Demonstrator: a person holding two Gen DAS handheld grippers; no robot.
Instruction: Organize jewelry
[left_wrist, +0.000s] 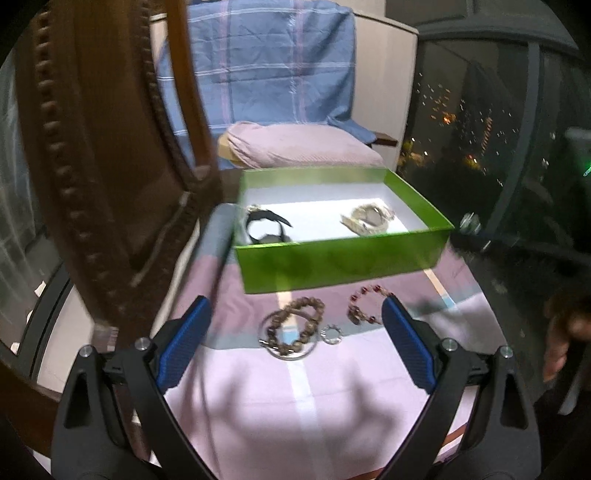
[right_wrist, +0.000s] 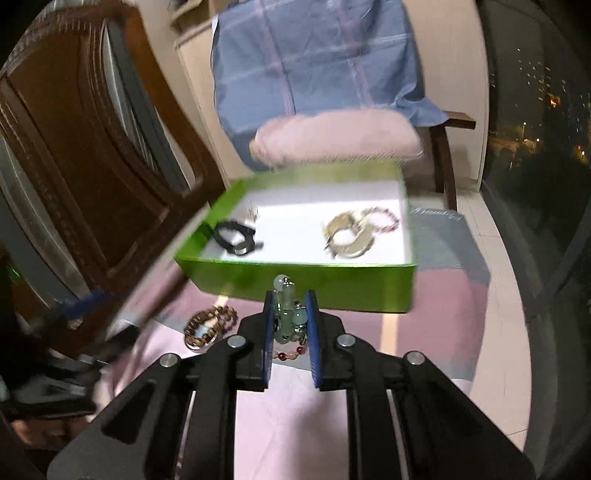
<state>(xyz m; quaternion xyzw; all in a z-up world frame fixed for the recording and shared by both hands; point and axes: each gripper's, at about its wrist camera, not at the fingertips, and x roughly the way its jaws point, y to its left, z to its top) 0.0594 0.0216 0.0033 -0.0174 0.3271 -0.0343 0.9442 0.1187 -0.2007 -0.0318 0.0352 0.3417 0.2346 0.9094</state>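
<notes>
- Blur smeared the green box, so the black band and pale watch inside it were hard to make out.
- Right gripper clenched a pale green bead bracelet just before the box, its lower part hidden by the pads.
- Left gripper stood spread wide, holding nothing.
- Brown bead bracelet and red bead bracelet lay on the cloth near the box front.

There's a blue plaid cloth draped over a chair back with a pinkish cushion under it; a carved dark wooden frame on the left; city lights in the dark window on the right.
</notes>
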